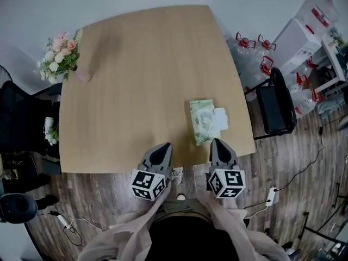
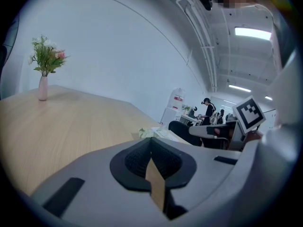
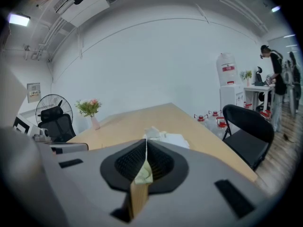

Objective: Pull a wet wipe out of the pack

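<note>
A pale green wet wipe pack lies on the wooden table near its front right, with a white flap or wipe at its right side. My left gripper and right gripper hover side by side over the table's front edge, just short of the pack. Both are shut with nothing between the pads. The right gripper view has the pack straight ahead of the right gripper. In the left gripper view the pack lies ahead and slightly right of the left gripper.
A vase of flowers stands at the table's far left corner. A black folding chair and several water bottles are off the right side. An office chair sits to the left, and cables and a power strip lie on the floor.
</note>
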